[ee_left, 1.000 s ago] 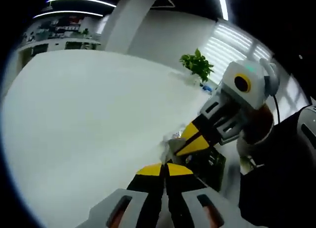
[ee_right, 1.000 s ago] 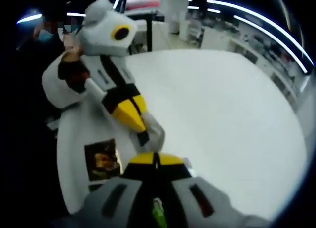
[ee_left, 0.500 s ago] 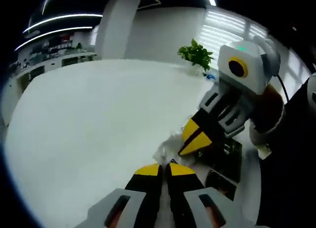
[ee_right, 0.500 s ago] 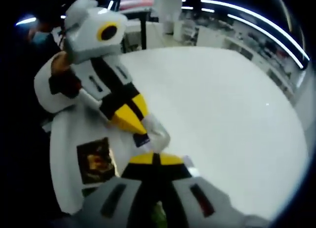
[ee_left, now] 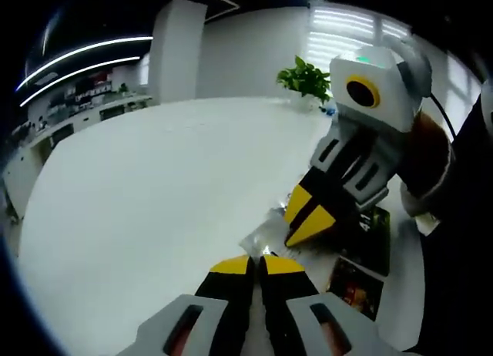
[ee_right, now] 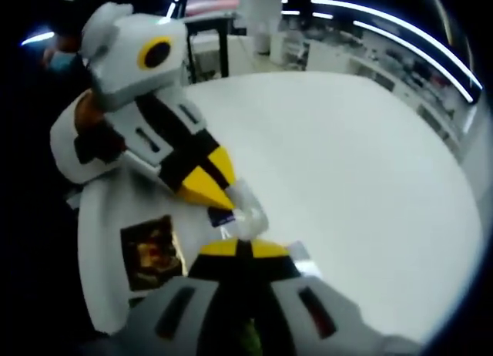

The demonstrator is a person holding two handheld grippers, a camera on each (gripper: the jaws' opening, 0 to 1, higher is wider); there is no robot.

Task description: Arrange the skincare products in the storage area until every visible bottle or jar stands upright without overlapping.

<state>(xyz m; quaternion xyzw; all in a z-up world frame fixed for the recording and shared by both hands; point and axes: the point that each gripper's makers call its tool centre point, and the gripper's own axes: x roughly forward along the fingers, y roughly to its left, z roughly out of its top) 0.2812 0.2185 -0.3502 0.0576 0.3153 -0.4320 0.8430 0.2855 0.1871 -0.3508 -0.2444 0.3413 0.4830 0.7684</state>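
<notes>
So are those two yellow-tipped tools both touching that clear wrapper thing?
Cannot tell. In the right gripper view the left tool tips meet the clear wrapper, while the right tool sits just below it.

White table (ee_left: 139,186), potted plant (ee_left: 306,78), bright blinds (ee_left: 344,25).

Open-plan office or showroom, seen from your two handheld cameras.
You work at a large white table (ee_left: 146,179). Beyond it stand a broad white column (ee_left: 176,52), a potted green plant (ee_left: 306,77) beside a window with slatted blinds (ee_left: 344,28), long ceiling light strips (ee_right: 400,32) and shelving with blurred small items (ee_left: 92,102).
</notes>
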